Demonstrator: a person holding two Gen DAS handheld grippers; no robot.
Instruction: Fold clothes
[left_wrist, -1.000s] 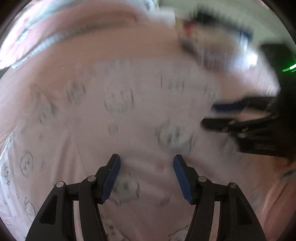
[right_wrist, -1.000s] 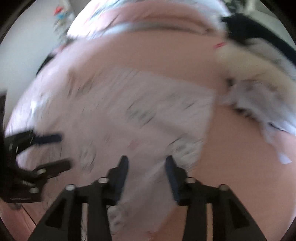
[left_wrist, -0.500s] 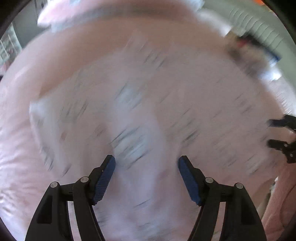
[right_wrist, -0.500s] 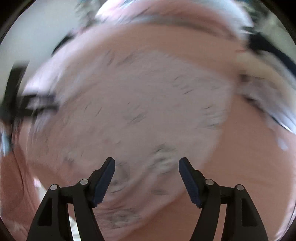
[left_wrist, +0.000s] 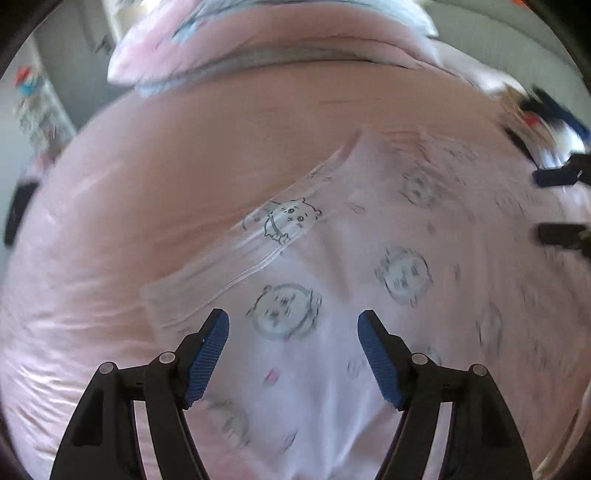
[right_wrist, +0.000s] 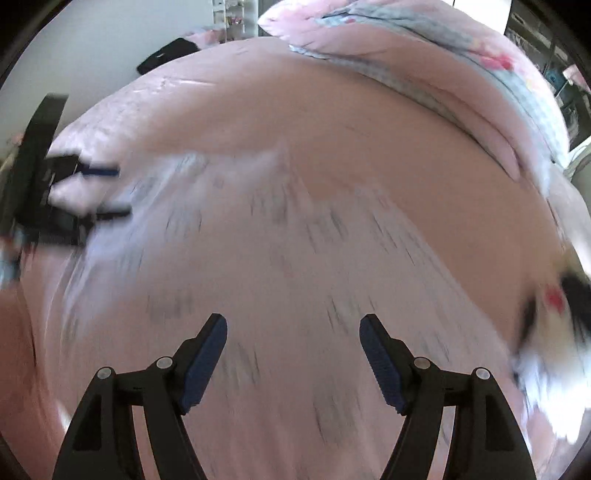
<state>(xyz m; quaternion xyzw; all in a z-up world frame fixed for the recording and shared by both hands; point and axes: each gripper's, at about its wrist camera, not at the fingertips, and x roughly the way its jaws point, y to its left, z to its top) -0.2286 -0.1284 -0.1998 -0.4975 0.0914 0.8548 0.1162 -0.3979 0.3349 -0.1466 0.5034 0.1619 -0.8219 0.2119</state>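
A pale pink garment (left_wrist: 369, 288) printed with grey cartoon animal faces lies spread on the pink bed sheet (left_wrist: 184, 166). Its sleeve or folded edge (left_wrist: 258, 240) runs diagonally up to the right. My left gripper (left_wrist: 293, 354) is open and empty just above the garment. My right gripper (right_wrist: 293, 356) is open and empty over the same garment (right_wrist: 277, 277), which is motion-blurred in the right wrist view. Each gripper shows in the other's view: the right one (left_wrist: 557, 206) at the right edge, the left one (right_wrist: 88, 192) at the left edge.
A pink and grey duvet (right_wrist: 461, 81) is bunched at the far side of the bed. A pile of dark, white and red clothes (right_wrist: 546, 325) lies to the right; it also shows in the left wrist view (left_wrist: 543, 122). A black object (right_wrist: 166, 55) lies at the far left.
Both grippers opened wider and let the garment go. They pulled back and apart, and the garment now lies spread out flat on the bed.
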